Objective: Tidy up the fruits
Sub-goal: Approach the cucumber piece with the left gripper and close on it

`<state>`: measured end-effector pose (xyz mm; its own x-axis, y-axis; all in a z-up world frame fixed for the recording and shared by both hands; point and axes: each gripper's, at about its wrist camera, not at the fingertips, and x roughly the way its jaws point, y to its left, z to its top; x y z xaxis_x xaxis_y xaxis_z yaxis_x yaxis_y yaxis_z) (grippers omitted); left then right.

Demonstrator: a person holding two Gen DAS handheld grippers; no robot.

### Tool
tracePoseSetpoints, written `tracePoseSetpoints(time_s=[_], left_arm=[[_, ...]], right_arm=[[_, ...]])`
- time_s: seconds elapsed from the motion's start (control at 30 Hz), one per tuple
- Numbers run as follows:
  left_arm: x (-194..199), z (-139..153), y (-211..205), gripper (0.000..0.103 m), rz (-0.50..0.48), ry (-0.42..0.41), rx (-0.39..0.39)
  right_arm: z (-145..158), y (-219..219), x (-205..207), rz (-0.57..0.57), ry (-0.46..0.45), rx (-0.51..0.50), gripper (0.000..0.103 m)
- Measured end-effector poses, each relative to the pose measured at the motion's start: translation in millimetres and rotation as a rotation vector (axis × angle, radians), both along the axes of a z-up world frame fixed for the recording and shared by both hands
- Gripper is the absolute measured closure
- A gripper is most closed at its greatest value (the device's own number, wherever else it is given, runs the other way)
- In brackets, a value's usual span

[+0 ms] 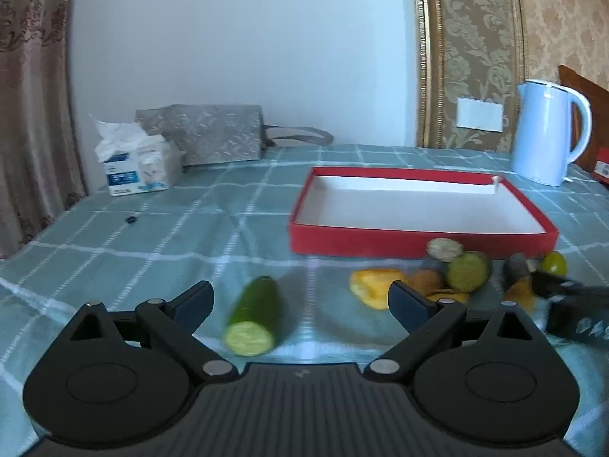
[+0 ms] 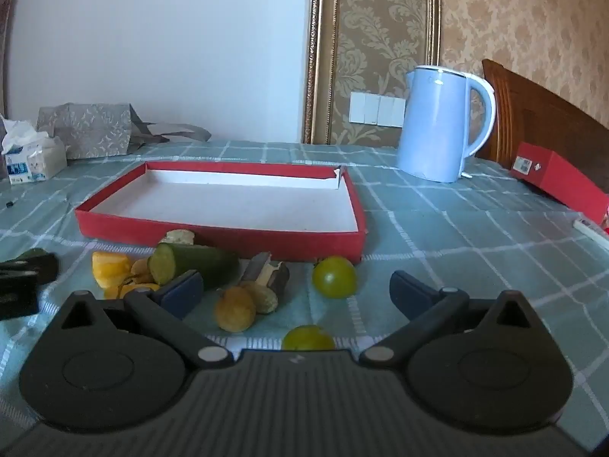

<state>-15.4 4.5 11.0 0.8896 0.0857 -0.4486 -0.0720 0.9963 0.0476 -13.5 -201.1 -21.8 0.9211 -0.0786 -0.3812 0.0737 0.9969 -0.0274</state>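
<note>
Cucumber (image 1: pixel 251 316) on table: firm, slick-skinned, liable to roll; I take it mid-length, both my fingers (image 1: pixel 300 301) spread wide, empty.

A home room: patterned wallpaper (image 2: pixel 514 19), curtain (image 1: pixel 30 95), kettle (image 2: pixel 441 122) and tissue pack (image 1: pixel 141 163) on a checked tablecloth (image 2: pixel 437 228).

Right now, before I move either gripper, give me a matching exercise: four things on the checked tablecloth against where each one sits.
Things:
1. shallow red cardboard tray
2. pale blue electric kettle
3. lone cut cucumber piece
4. tissue pack

Places:
A. between the left gripper's open fingers
B. far left, beside the grey patterned bag
C. empty, just behind the fruit pile
D. behind the tray's right end

Pairs: 1-C, 2-D, 3-A, 4-B
</note>
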Motion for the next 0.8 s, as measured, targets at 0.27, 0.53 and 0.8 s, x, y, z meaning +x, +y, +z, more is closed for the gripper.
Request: tracePoseSetpoints(time_s=[0.27, 0.53, 0.8], left_arm=[[3, -1, 26, 0.004, 0.014, 0.023, -0.022], [18, -6, 45, 0.004, -0.004, 0.067, -0.035], [36, -12, 41, 0.004, -0.028, 0.1, 0.027]], right_arm=[[-3, -26, 10, 0.02, 0.004, 0.104, 0.0], [-6, -27, 14, 0.044, 0.025, 0.138, 0.0], [-6, -27, 10, 0.038, 0.01, 0.124, 0.0]])
